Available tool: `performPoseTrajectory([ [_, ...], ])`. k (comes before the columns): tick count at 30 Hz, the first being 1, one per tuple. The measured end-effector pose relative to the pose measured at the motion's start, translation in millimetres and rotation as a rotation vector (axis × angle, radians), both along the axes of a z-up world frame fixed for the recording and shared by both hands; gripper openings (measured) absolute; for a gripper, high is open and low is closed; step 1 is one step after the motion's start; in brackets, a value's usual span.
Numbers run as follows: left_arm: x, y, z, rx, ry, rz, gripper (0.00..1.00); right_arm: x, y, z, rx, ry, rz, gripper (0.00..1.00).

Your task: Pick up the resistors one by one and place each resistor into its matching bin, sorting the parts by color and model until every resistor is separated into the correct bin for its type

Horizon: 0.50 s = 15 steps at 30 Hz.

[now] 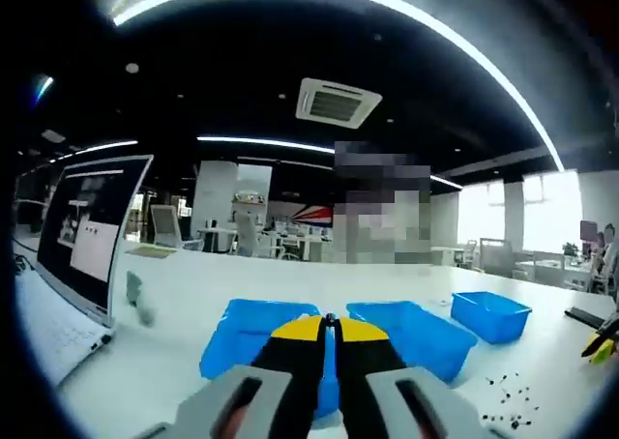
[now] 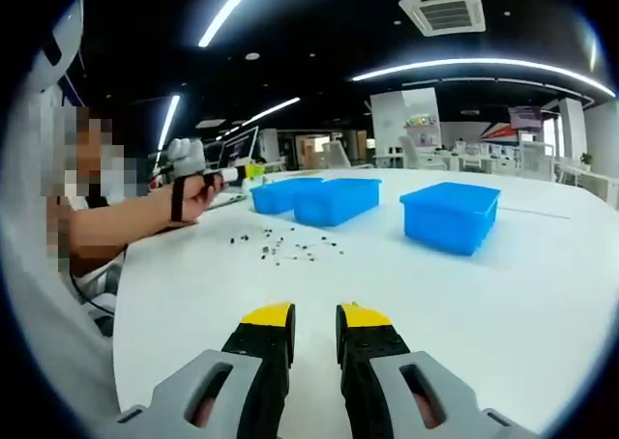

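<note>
Several small dark resistors (image 2: pixel 285 248) lie scattered on the white table (image 2: pixel 484 304), seen in the left gripper view as loose specks (image 1: pixel 508 400) at the lower right. Three blue bins stand beyond them: one (image 2: pixel 280 194), a second (image 2: pixel 336 199) touching it, and a third (image 2: pixel 450 215) apart. My right gripper (image 2: pixel 315 318) hovers low over bare table, jaws slightly open and empty. My left gripper (image 1: pixel 329 325) is shut on nothing, its yellow tips in front of two bins (image 1: pixel 256 337) (image 1: pixel 416 333), with the third bin (image 1: pixel 490 315) to the right. A hand holds it (image 2: pixel 250 172) left of the resistors.
An open laptop (image 1: pixel 87 226) stands on the table's left side in the left gripper view. The person's forearm (image 2: pixel 126 221) rests along the table edge. Yellow tips of the right gripper (image 1: pixel 602 342) show at the far right. Office desks and chairs fill the background.
</note>
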<state>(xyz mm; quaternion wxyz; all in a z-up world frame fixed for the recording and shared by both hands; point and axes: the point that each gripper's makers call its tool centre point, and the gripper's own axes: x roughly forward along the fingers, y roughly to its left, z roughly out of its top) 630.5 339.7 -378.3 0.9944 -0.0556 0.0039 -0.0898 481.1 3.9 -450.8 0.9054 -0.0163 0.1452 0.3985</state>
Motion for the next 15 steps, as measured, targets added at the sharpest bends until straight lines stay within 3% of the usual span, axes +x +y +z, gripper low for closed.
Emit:
performPoseTrajectory([
  [12,7.7,11.3,-4.0,0.023,0.017,0.050,0.08,-0.3,-6.0,1.7,0.002,-0.005,-0.017,0.19],
  [15,11.2,17.8,-7.8,-0.003,0.046,0.073,0.15,-0.3,-5.7,1.8,-0.003,-0.004,-0.020,0.19],
])
